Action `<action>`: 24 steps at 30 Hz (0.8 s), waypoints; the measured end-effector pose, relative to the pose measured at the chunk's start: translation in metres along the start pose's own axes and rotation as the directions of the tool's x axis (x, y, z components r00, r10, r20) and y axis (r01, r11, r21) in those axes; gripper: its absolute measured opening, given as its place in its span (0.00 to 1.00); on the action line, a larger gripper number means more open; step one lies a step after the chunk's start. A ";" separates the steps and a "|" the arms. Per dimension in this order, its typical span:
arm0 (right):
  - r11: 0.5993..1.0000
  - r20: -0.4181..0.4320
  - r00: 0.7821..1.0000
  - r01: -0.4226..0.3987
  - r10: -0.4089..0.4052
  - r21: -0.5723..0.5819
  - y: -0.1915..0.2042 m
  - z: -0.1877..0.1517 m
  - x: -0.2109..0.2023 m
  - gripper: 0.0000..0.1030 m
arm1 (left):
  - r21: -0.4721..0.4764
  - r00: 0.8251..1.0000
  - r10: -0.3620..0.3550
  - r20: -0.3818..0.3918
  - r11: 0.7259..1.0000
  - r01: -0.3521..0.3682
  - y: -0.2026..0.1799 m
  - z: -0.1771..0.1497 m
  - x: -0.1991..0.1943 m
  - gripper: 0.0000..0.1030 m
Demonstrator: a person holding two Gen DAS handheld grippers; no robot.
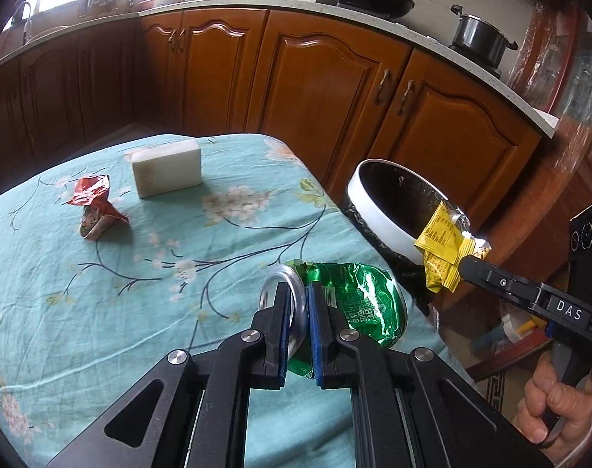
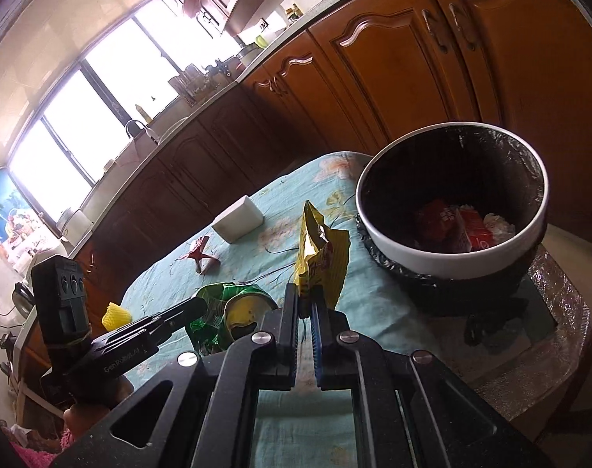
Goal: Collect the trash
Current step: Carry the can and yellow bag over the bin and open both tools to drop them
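My left gripper [image 1: 299,292] is shut on a crushed green can [image 1: 358,304] at the right edge of the table; the can also shows in the right wrist view [image 2: 233,304]. My right gripper [image 2: 304,292] is shut on a yellow snack wrapper [image 2: 321,257] and holds it above the table edge, beside the bin; wrapper and gripper show in the left wrist view [image 1: 446,249]. The white-rimmed trash bin [image 2: 451,261] with a black liner stands right of the table and holds red and white trash. A crumpled red wrapper [image 1: 95,206] lies on the table.
The table has a teal flowered cloth [image 1: 159,273]. A white block [image 1: 167,173] sits at its far side. A yellow foam net [image 2: 116,316] lies at the table's left edge in the right wrist view. Wooden kitchen cabinets [image 1: 327,89] stand behind.
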State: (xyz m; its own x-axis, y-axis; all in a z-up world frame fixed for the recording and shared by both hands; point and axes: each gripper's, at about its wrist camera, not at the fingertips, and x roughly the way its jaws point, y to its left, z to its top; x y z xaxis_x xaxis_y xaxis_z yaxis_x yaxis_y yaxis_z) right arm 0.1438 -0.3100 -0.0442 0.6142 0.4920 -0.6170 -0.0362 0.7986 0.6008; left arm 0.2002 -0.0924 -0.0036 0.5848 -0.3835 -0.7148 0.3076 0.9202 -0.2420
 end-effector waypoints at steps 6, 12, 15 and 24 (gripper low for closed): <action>0.999 0.033 0.999 0.019 -0.020 0.028 -0.021 0.007 -0.015 0.05 | 0.023 1.000 -0.014 -0.003 1.000 0.014 -0.015 0.008 0.014 0.07; 0.998 0.062 0.997 0.038 -0.041 0.047 -0.036 0.014 -0.027 0.05 | 0.039 1.000 -0.023 0.002 0.999 0.023 -0.026 0.021 0.026 0.07; 0.997 0.068 0.996 0.052 -0.056 0.055 -0.043 0.019 -0.031 0.05 | 0.053 1.000 -0.027 0.009 0.998 0.027 -0.033 0.029 0.030 0.07; 0.994 0.079 0.993 0.088 -0.092 0.062 -0.060 0.035 -0.034 0.05 | 0.089 0.999 -0.030 0.017 0.996 0.028 -0.048 0.057 0.050 0.07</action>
State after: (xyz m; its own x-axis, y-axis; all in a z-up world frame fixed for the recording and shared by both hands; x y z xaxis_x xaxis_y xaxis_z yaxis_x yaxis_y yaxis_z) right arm 0.1532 -0.3864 -0.0414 0.6755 0.3869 -0.6276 0.0671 0.8154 0.5750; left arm 0.2569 -0.1602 0.0098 0.5876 -0.4121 -0.6964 0.3894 0.8984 -0.2030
